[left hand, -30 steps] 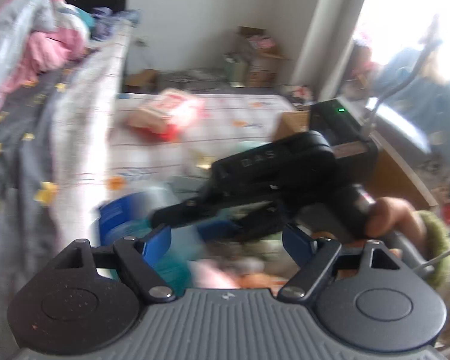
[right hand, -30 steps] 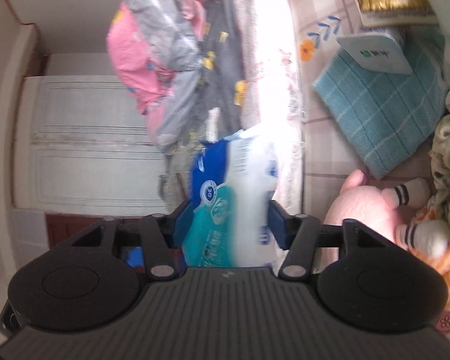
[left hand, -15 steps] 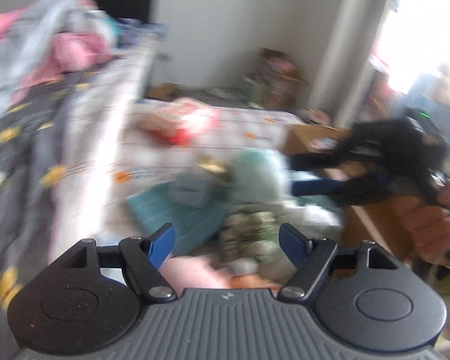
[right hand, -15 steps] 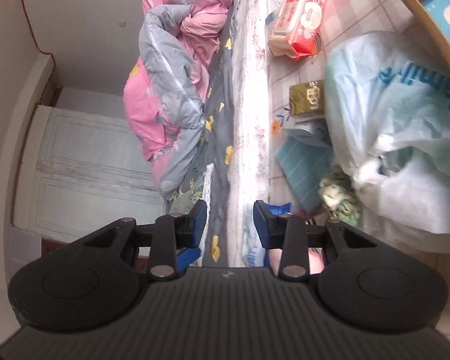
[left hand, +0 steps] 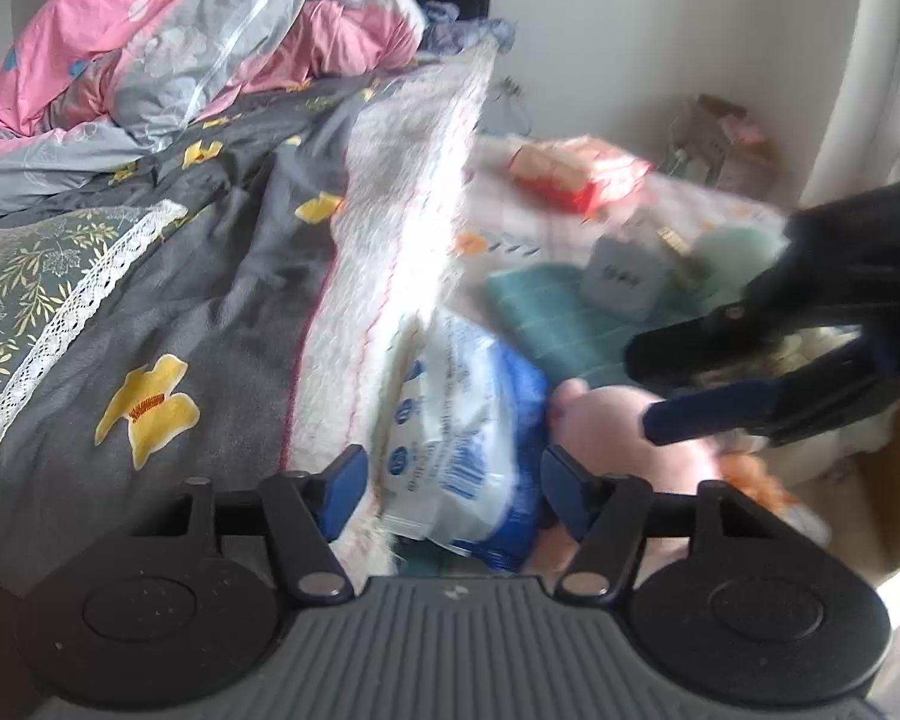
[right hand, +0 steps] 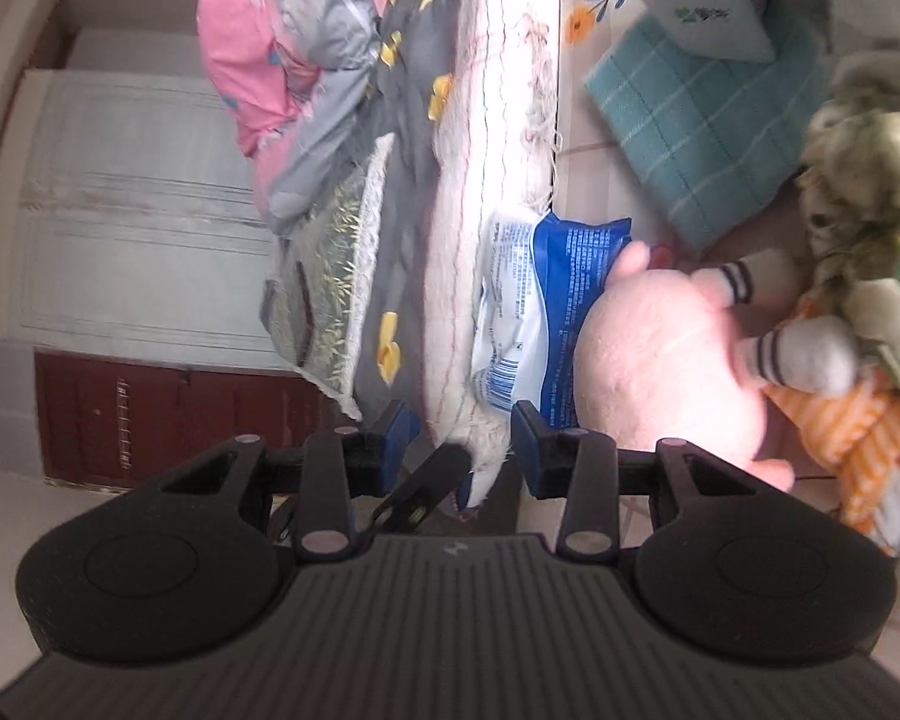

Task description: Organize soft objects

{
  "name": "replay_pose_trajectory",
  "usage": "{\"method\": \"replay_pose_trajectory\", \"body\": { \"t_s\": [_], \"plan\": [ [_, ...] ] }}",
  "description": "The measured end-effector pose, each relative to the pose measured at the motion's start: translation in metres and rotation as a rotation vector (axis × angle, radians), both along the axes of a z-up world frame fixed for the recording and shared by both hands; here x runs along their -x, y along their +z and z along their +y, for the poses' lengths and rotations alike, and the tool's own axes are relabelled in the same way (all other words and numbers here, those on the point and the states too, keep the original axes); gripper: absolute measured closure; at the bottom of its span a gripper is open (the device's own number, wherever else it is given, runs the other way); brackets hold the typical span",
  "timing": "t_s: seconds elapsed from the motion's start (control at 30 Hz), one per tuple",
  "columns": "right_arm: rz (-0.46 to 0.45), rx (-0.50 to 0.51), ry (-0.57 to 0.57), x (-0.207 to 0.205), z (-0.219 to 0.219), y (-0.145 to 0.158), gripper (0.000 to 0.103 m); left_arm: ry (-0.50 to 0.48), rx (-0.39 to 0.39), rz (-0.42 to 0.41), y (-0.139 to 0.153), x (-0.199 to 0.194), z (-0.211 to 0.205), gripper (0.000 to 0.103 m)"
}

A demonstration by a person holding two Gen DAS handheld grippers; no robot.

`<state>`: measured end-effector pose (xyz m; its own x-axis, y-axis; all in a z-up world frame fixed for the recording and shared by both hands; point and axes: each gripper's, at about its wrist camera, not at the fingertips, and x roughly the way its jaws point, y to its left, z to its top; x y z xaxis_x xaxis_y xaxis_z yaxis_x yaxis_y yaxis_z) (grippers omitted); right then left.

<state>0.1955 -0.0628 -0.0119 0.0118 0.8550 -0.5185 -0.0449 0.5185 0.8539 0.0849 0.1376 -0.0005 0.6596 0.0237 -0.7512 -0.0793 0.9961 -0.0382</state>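
A blue and white tissue pack (left hand: pixel 468 438) (right hand: pixel 546 312) lies on the floor mat, leaning on the mattress side. My left gripper (left hand: pixel 453 489) has come down around it. Its jaws are closing with the pack between the blue pads, which are not pressing on it. My right gripper (right hand: pixel 465 441) (left hand: pixel 639 387) hovers over a pink plush toy (left hand: pixel 624 426) (right hand: pixel 660 360) just right of the pack. Its jaws stand narrow and are opening, with nothing gripped; only the white blanket fringe (right hand: pixel 480 462) shows behind the gap.
A teal towel (left hand: pixel 546 318) (right hand: pixel 708 114) carries a small grey tissue pack (left hand: pixel 624 282) (right hand: pixel 708 18). A red and white wipes pack (left hand: pixel 576 174) lies farther back. An orange striped toy (right hand: pixel 858 432) and crumpled green cloth (right hand: pixel 870 180) sit right. The bed with a pink duvet (left hand: pixel 180 42) fills the left.
The right gripper was shut on the tissue pack a second ago; it has let go, swung away and returned. The left gripper has dropped over the pack with its jaws narrowing.
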Motion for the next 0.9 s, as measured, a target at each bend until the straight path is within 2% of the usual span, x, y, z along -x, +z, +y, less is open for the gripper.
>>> {"method": "replay_pose_trajectory", "body": {
  "t_s": [0.2,0.3,0.4,0.47,0.53,0.57,0.63,0.67,0.77,0.9],
  "plan": [
    [-0.033,0.080,-0.040,0.004,-0.002,-0.012,0.064,-0.018,0.052,0.068,-0.029,-0.017,0.009,0.041],
    [-0.023,0.057,-0.055,0.004,-0.008,-0.020,0.067,-0.030,0.051,0.084,-0.035,-0.025,0.009,0.039],
    [-0.063,0.072,-0.059,0.005,-0.009,-0.016,0.066,-0.023,0.056,0.110,-0.039,-0.032,0.007,0.038],
    [-0.067,0.071,-0.060,0.005,-0.011,-0.016,0.067,-0.007,0.055,0.108,-0.038,-0.033,0.006,0.046],
    [-0.062,0.063,-0.063,0.005,-0.013,-0.017,0.067,-0.001,0.050,0.094,-0.035,-0.031,0.004,0.050],
    [-0.060,0.060,-0.065,0.005,-0.014,-0.017,0.067,-0.003,0.047,0.089,-0.034,-0.031,0.003,0.061],
    [-0.059,0.056,-0.067,0.005,-0.016,-0.017,0.067,-0.005,0.033,0.080,-0.032,-0.028,-0.003,0.063],
    [-0.057,0.054,-0.068,0.005,-0.017,-0.018,0.067,-0.007,0.018,0.070,-0.031,-0.027,-0.005,0.069],
    [-0.053,0.050,-0.073,0.005,-0.018,-0.018,0.067,-0.001,-0.007,0.039,-0.021,-0.022,-0.008,0.080],
    [-0.043,0.034,-0.083,0.005,-0.021,-0.020,0.066,0.006,-0.013,0.007,-0.004,-0.016,-0.008,0.082]
  ]
}}
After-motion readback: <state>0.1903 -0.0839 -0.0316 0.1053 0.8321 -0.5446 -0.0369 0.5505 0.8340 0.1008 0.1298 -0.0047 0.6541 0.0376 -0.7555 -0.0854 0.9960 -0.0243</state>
